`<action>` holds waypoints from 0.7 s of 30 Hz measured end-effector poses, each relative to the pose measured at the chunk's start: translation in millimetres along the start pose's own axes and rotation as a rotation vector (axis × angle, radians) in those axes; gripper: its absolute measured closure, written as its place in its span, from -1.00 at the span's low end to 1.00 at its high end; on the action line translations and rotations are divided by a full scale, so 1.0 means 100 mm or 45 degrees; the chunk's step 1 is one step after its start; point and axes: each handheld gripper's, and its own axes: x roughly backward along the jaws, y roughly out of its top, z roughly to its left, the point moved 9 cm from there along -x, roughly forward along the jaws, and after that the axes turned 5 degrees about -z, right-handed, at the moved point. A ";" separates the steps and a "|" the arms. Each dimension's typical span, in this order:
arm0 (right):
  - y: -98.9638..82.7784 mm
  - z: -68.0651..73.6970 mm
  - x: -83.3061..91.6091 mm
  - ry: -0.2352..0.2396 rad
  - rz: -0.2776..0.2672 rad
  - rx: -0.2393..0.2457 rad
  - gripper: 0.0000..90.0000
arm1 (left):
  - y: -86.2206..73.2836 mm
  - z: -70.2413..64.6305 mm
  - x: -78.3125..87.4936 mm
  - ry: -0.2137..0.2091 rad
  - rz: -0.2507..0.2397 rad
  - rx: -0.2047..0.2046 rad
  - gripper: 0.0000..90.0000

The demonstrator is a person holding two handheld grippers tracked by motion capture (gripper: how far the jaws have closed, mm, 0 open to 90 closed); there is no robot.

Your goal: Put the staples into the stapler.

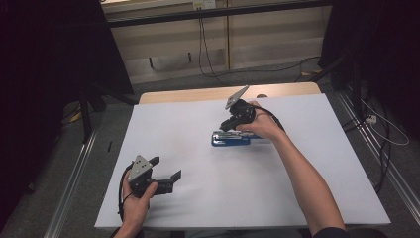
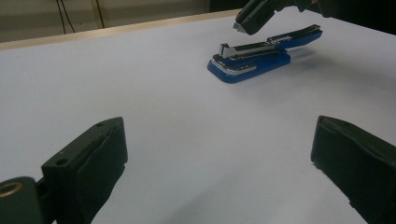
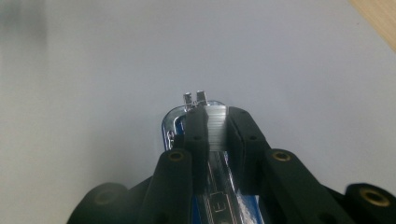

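Lying flat near the middle of the white table (image 1: 198, 198), slightly toward the far side, is a blue stapler (image 1: 231, 139) with a chrome top arm, its metal nose pointing to the left in the high view. Stapler top raised a little off the blue base at the nose end, as the left gripper view shows (image 2: 254, 58). Right gripper (image 1: 229, 125) set over the stapler from above and behind, jaws drawn close together; in the right gripper view the two black pads flank a ribbed silver strip, apparently a stick of staples (image 3: 215, 128), at the stapler's front, though whether they press on it I cannot tell. Right hand (image 1: 260, 124) wraps the gripper body, forearm running back toward the near right edge. Left gripper (image 1: 166, 173) sits well apart from the stapler, at the near left part of the table, jaws spread wide with bare table between them. Left hand (image 1: 136, 201) holds it low. Wooden table edge (image 1: 198, 94) at the far side; grey floor and cables beyond.
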 end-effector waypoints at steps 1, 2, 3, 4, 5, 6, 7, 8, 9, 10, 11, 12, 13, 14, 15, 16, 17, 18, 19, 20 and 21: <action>0.00 0.01 -0.01 0.009 0.007 0.006 0.76 | 0.00 0.00 0.00 0.002 0.001 0.000 -0.91; -0.01 0.02 -0.02 0.012 0.017 0.009 0.76 | 0.00 0.00 0.00 -0.001 -0.001 0.003 -0.91; 0.00 0.02 -0.04 0.014 0.017 0.014 0.76 | 0.00 0.00 0.00 0.001 -0.002 0.008 -0.91; -0.01 0.02 -0.04 0.014 0.026 0.012 0.76 | 0.00 0.00 0.00 0.004 -0.006 0.011 -0.91; -0.01 0.02 -0.05 0.016 0.034 0.013 0.76 | 0.00 0.00 0.00 0.004 -0.005 0.011 -0.91; -0.02 0.02 -0.06 0.012 0.046 0.017 0.76 | 0.00 0.00 0.00 0.002 -0.002 0.005 -0.91; -0.02 0.01 -0.06 0.009 0.051 0.025 0.76 | 0.00 0.00 0.00 -0.001 -0.001 0.005 -0.91; -0.02 0.02 -0.07 0.013 0.054 0.026 0.76 | 0.00 0.00 0.00 -0.001 -0.001 0.009 -0.91; -0.02 0.02 -0.08 0.020 0.051 0.034 0.76 | 0.00 0.00 0.00 -0.004 -0.001 0.007 -0.91; -0.02 0.02 -0.08 0.022 0.057 0.032 0.76 | 0.00 0.00 0.00 -0.004 -0.001 0.010 -0.91; -0.02 0.03 -0.08 0.025 0.061 0.042 0.76 | 0.00 0.00 0.00 -0.004 -0.001 0.008 -0.91; -0.02 0.03 -0.08 0.030 0.059 0.048 0.76 | 0.00 0.00 0.00 -0.004 0.000 0.007 -0.91; -0.02 0.04 -0.08 0.035 0.061 0.049 0.76 | 0.00 0.00 0.00 -0.004 0.000 0.006 -0.91; -0.02 0.05 -0.08 0.042 0.064 0.051 0.76 | 0.00 0.00 0.00 -0.004 0.000 0.006 -0.91; -0.01 0.05 -0.09 0.039 0.066 0.051 0.76 | 0.00 0.00 0.00 -0.004 0.001 0.006 -0.91; -0.01 0.06 -0.09 0.041 0.068 0.052 0.76 | 0.00 0.00 0.00 -0.004 0.001 0.007 -0.91; -0.01 0.06 -0.10 0.045 0.064 0.054 0.76 | 0.00 0.00 0.00 -0.003 0.000 0.006 -0.91; 0.00 0.06 -0.11 0.049 0.059 0.057 0.76 | 0.00 0.00 0.00 -0.002 0.001 0.006 -0.91; -0.01 0.07 -0.12 0.046 0.066 0.052 0.76 | 0.00 0.00 0.00 -0.002 0.000 0.004 -0.91; -0.01 0.07 -0.12 0.047 0.067 0.061 0.76 | 0.00 0.00 0.00 -0.001 -0.001 0.004 -0.91; 0.00 0.07 -0.13 0.052 0.064 0.070 0.76 | 0.00 0.00 0.00 -0.001 -0.001 0.004 -0.91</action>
